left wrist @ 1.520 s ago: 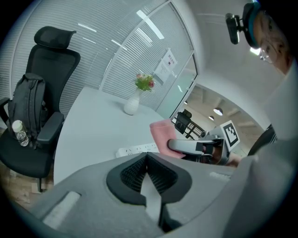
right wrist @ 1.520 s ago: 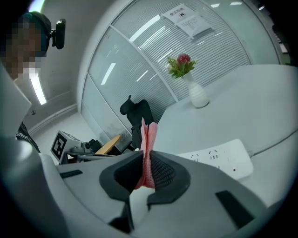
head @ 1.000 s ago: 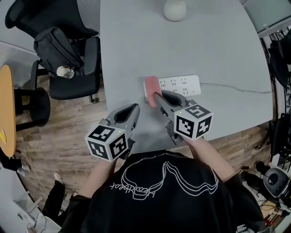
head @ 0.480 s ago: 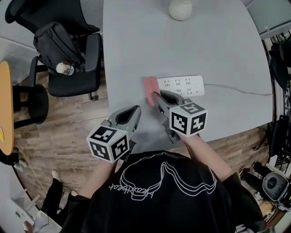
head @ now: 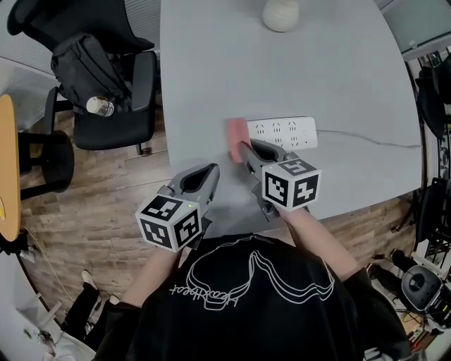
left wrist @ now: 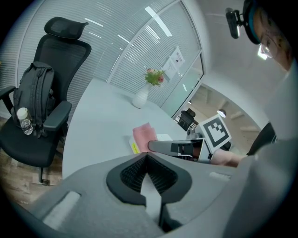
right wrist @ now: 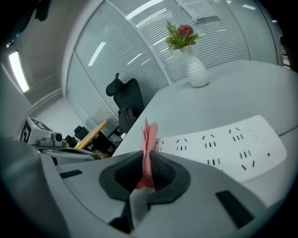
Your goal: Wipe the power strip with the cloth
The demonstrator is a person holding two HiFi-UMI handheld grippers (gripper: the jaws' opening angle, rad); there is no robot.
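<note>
A white power strip (head: 283,132) lies on the grey table (head: 338,77), its cord running off to the right. My right gripper (head: 242,149) is shut on a folded pink cloth (head: 237,133), which rests at the strip's left end. In the right gripper view the cloth (right wrist: 148,151) stands pinched between the pads, with the power strip (right wrist: 223,144) just beyond. My left gripper (head: 210,171) hovers over the table's near edge, left of the right one, shut on nothing. Its view shows the cloth (left wrist: 143,135) and the right gripper (left wrist: 179,148) ahead.
A white vase (head: 281,14) with flowers stands at the table's far side. A black office chair (head: 106,77) holding a backpack and a bottle is at the left, off the table. A wooden table edge (head: 8,169) lies far left.
The cloth in my right gripper has slid slightly leftward along the strip's left end. My left gripper has hardly moved.
</note>
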